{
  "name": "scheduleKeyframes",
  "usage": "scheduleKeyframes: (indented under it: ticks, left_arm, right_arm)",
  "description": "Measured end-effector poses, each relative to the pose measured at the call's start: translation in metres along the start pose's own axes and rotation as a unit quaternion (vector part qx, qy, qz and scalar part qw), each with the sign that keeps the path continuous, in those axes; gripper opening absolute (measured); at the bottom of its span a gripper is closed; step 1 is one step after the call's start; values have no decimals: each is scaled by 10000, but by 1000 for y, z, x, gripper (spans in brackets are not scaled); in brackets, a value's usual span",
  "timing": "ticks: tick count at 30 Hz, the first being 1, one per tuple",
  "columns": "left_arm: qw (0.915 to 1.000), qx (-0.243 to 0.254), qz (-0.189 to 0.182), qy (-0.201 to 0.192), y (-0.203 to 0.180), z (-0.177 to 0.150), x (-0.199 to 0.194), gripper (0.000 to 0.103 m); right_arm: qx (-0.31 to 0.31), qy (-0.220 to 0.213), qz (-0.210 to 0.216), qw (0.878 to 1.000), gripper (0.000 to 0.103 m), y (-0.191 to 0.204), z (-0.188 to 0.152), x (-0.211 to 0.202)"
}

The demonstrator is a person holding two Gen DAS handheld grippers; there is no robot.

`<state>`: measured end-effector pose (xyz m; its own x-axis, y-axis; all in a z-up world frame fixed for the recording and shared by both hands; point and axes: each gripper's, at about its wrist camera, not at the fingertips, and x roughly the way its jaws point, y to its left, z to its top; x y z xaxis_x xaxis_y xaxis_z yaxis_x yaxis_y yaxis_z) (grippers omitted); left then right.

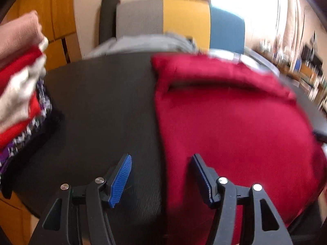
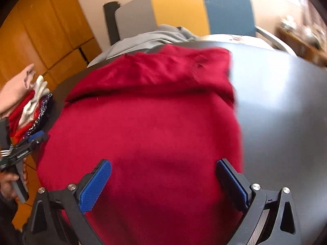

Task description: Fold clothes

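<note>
Folded clothes [image 1: 20, 85], pink, red, white and patterned, sit stacked at the far left edge of the dark counter [image 1: 98, 106]. Next to the right, the left gripper [image 1: 161, 176] hovers with its blue-padded jaws apart and holding nothing, straddling the left edge of the crimson garment [image 1: 235, 126]. This garment lies spread on the counter, its far edge folded over into a thick band. Above its near part the right gripper [image 2: 163, 180] hangs wide open, likewise empty. Beyond the counter stands a grey, yellow and blue chair [image 2: 179, 8] carrying grey cloth [image 2: 147, 38].
</note>
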<state>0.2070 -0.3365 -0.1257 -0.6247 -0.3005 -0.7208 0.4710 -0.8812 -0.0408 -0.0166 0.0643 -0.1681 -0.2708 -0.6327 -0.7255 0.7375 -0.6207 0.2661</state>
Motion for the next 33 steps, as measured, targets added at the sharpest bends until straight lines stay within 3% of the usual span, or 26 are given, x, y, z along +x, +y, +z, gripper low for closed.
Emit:
scheduleKeyframes:
  ticks: [4, 6, 9, 14, 16, 17, 19, 22, 27, 30, 33]
  left_arm:
    - [9999, 25, 98, -19, 4, -8, 5, 77]
    - [9999, -39, 134, -46, 9, -3, 13, 92]
    - [9998, -116, 154, 0, 14, 7, 23, 98]
    - [9997, -23, 134, 183, 15, 20, 34, 100]
    - [9993, -71, 187, 314, 14, 22, 29, 93]
    - [9990, -98, 235, 361, 13, 22, 24, 84]
    - [9995, 77, 175, 245, 4, 18, 5, 80]
    - [9991, 412, 37, 27, -13, 9, -23, 79]
    - [9947, 1014, -172, -56, -44, -13, -40, 79]
    - [9948, 969, -132, 299, -46, -21, -21, 82]
    - [9975, 443, -377, 395, -28, -17, -11, 86]
  right_arm:
    - [-22, -273, 176, 9995, 103, -3, -21, -11]
    - [-232, -429, -12, 9988, 103, 2, -26, -6]
    - [-569, -514, -366, 9964, 103, 10, -20, 7]
    - [-472, -591, -433, 9962, 103, 5, -3, 21]
    - [-399, -409, -301, 9979, 103, 3, 1, 18]
    - [-307, -288, -178, 9990, 103, 2, 4, 15]
    - [-17, -133, 121, 9998, 103, -3, 6, 1]
    - [229, -171, 447, 9986, 103, -9, -5, -29]
    - [155, 182, 613, 9978, 103, 0, -33, -51]
    - [-28, 425, 649, 9970, 103, 12, -44, -40]
    - [-143, 493, 377, 9980, 103, 16, -44, -24]
